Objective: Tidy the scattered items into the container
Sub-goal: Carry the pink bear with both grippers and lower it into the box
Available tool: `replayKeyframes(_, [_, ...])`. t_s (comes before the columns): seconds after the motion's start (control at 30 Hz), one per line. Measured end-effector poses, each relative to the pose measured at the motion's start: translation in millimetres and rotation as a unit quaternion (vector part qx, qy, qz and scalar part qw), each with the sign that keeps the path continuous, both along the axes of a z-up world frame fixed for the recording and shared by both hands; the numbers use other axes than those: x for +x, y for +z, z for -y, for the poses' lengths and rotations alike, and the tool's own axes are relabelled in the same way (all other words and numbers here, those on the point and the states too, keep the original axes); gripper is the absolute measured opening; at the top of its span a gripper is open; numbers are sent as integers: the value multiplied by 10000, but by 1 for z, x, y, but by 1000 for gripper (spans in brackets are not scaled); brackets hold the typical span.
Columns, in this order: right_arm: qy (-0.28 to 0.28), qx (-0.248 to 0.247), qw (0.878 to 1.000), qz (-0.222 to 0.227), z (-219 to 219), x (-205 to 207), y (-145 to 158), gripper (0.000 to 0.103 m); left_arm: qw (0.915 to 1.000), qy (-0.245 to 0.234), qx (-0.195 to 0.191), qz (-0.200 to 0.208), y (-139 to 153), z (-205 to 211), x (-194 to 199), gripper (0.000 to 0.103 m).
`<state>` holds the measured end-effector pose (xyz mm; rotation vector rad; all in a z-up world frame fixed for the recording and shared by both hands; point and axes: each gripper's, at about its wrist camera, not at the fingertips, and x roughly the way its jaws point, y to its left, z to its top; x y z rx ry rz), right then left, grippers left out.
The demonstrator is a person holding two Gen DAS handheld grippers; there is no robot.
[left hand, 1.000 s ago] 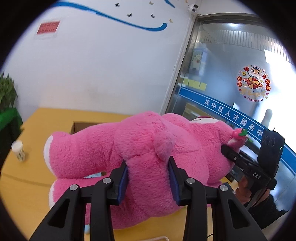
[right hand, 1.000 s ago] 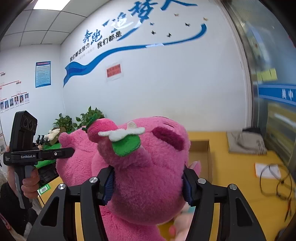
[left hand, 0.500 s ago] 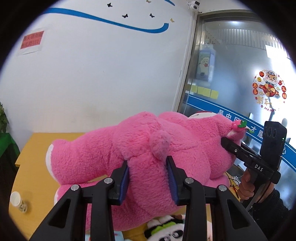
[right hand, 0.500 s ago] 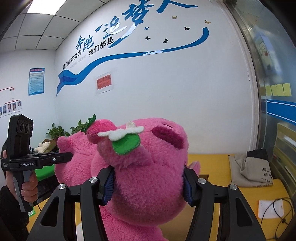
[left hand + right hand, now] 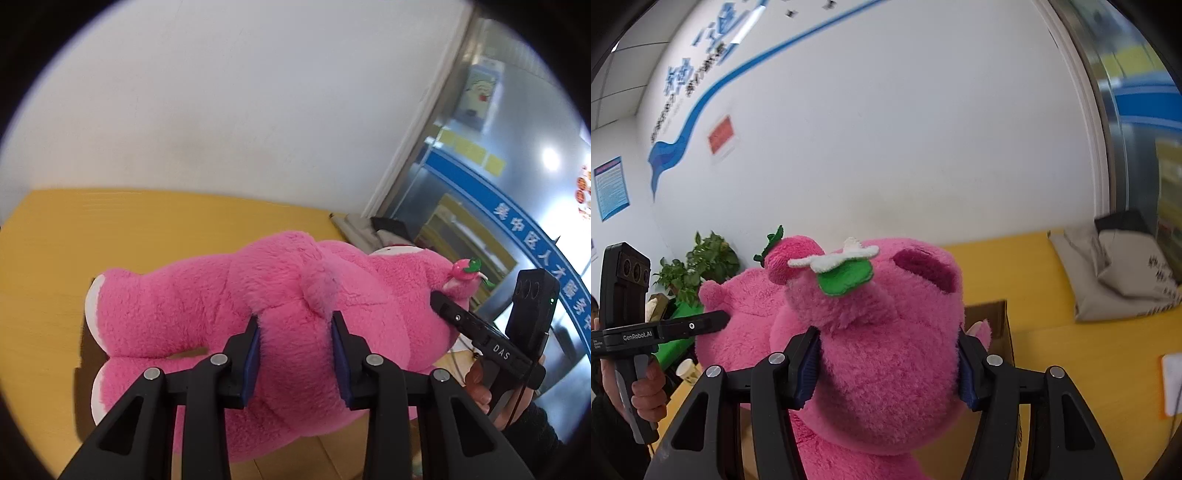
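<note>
Two grippers, one pink plush bear (image 5: 280,317) between them, held above the yellow table (image 5: 110,236). Left gripper (image 5: 295,354), lower centre of its view, pinches the bear's rump just below the tail; right gripper (image 5: 886,362), lower centre of its own view, squeezes the head under one strawberry ornament (image 5: 790,258). One cardboard box (image 5: 990,317) peeks out behind the head, two grey bags (image 5: 1115,266) lie at right, one paper cup (image 5: 687,369) sits lower left

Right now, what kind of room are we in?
Probably an office or staffroom: a white wall with a blue slogan banner and a notice poster, potted plants, and a glass door beside a yellow table.
</note>
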<state>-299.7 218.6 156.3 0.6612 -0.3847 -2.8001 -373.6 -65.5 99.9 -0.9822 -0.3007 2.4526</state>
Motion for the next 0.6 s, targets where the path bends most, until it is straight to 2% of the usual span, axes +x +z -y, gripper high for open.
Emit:
replayKeyframes(0.07, [-33, 2, 9997, 227, -10, -22, -24, 64, 9998, 30, -53, 203, -24, -8, -18, 33])
replayKeyframes(0.13, [-146, -13, 9984, 542, -18, -45, -51, 64, 9990, 46, -28, 450, -51, -14, -35, 26])
replayKeyframes(0.17, [-196, 12, 9972, 722, -22, -54, -63, 64, 9981, 10, 47, 614, -66, -17, -42, 14])
replayKeyframes(0.2, [-233, 99, 9952, 950, -22, -62, -75, 64, 9972, -94, 121, 736, -76, -20, -46, 9])
replayKeyframes(0.23, [-266, 223, 9922, 1201, -22, -69, -87, 64, 9965, -172, 162, 806, -85, -23, -48, 9])
replayKeyframes(0.3, [-411, 364, 9841, 1691, -23, -76, -107, 64, 9972, -134, -6, 739, -92, -31, -46, 9])
replayKeyframes(0.37, [-393, 161, 9847, 1693, -32, -73, -106, 65, 9975, -165, -142, 673, -89, -29, -45, 9])
replayKeyframes(0.43, [-427, 268, 9826, 1787, -30, -70, -107, 66, 9972, -185, -188, 698, -92, -23, -46, 11])
replayKeyframes(0.53, [-535, 408, 9802, 1861, -31, -78, -108, 75, 9966, -122, -273, 764, -96, -18, -52, 13])
replayKeyframes(0.6, [-604, 256, 9789, 1935, -33, -79, -107, 81, 9966, -84, -323, 749, -90, -16, -49, 13])
